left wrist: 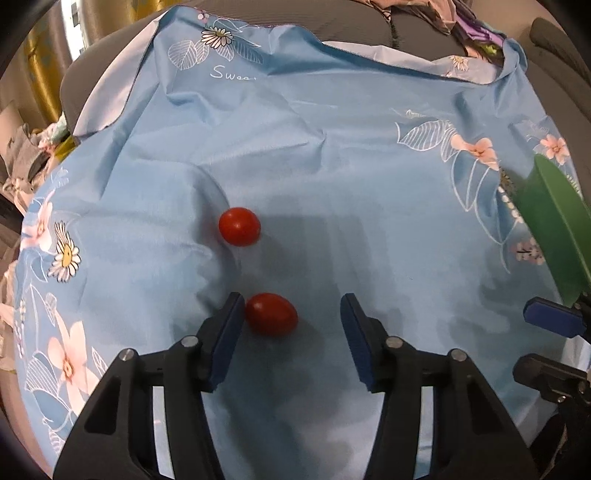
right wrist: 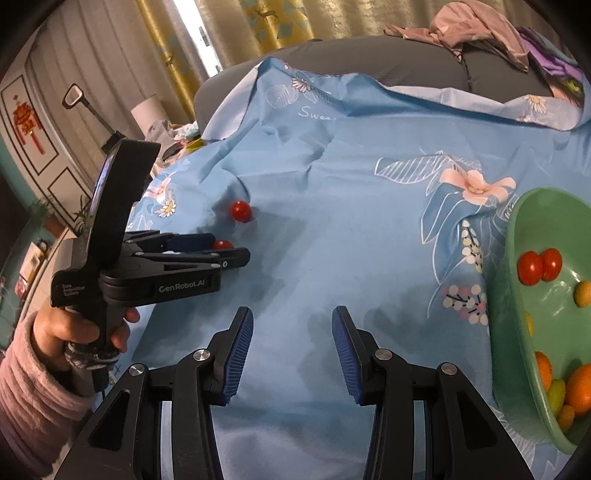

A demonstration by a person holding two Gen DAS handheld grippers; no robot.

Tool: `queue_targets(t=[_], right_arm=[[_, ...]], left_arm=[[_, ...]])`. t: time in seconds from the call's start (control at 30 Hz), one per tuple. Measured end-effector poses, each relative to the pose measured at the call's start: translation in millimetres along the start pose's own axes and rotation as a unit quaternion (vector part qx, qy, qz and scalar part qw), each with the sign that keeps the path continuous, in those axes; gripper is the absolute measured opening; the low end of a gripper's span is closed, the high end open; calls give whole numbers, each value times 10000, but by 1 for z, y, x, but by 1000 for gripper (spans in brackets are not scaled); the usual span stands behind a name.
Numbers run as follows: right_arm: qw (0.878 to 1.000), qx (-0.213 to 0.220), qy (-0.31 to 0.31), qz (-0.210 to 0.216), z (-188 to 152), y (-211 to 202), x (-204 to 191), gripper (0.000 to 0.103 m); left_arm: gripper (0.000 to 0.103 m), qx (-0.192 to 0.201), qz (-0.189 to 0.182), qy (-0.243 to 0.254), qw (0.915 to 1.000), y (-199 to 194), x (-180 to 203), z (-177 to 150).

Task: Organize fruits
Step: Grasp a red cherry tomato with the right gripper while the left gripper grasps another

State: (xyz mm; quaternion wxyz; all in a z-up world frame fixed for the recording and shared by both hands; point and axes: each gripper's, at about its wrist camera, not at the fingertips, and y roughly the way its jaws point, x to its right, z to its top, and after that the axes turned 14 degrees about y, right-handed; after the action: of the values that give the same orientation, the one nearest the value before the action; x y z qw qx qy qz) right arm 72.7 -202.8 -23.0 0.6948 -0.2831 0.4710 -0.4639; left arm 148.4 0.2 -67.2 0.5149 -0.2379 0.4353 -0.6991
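Note:
Two red cherry tomatoes lie on the blue flowered cloth [left wrist: 332, 166]. The nearer tomato [left wrist: 271, 314] sits between the fingers of my left gripper [left wrist: 292, 300]. It rests against the left pad, while the right pad stands well clear of it, so the jaws are open. The farther tomato [left wrist: 239, 226] lies loose beyond the fingertips. In the right wrist view, a hand in a pink sleeve holds the left gripper [right wrist: 225, 254] over the same tomato [right wrist: 222, 244]. My right gripper [right wrist: 292, 314] hovers open above bare cloth, holding nothing. A green bowl [right wrist: 498, 295] on the right holds tomatoes and orange and yellow fruits.
The bowl's rim [left wrist: 554, 229] stands at the right edge of the left wrist view, just above the right gripper's blue pad [left wrist: 550, 317]. A grey sofa back [right wrist: 406, 62] with heaped clothes [right wrist: 480, 33] lies behind the cloth. Clutter and a curtain are at the far left.

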Motion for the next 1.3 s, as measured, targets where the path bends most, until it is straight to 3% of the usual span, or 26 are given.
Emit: queue_targets(t=[0.13, 0.17, 0.37, 0.53, 0.73, 0.97, 1.3], right_arm=[[10000, 0, 19, 65, 0, 1, 2, 45], [10000, 8, 20, 70, 0, 1, 4, 45], [9999, 26, 108, 119, 1, 3, 10, 45], [9999, 9, 86, 131, 3, 4, 11, 45], [9999, -47, -17, 151, 11, 13, 4, 45], [9976, -250, -445, 469, 47, 56, -31, 45], [9919, -711, -967, 414, 76, 137, -69, 45]], left_arm=[[42, -269, -7, 38, 9996, 12, -2, 0], [37, -263, 59, 85, 9996, 11, -1, -1], [28, -280, 105, 62, 9995, 11, -6, -2], [27, -190, 78, 5, 9998, 8, -5, -4], [27, 249, -321, -417, 9983, -18, -14, -9], [28, 839, -225, -785, 9931, -59, -41, -16], [28, 931, -238, -1068, 9896, -62, -70, -28]])
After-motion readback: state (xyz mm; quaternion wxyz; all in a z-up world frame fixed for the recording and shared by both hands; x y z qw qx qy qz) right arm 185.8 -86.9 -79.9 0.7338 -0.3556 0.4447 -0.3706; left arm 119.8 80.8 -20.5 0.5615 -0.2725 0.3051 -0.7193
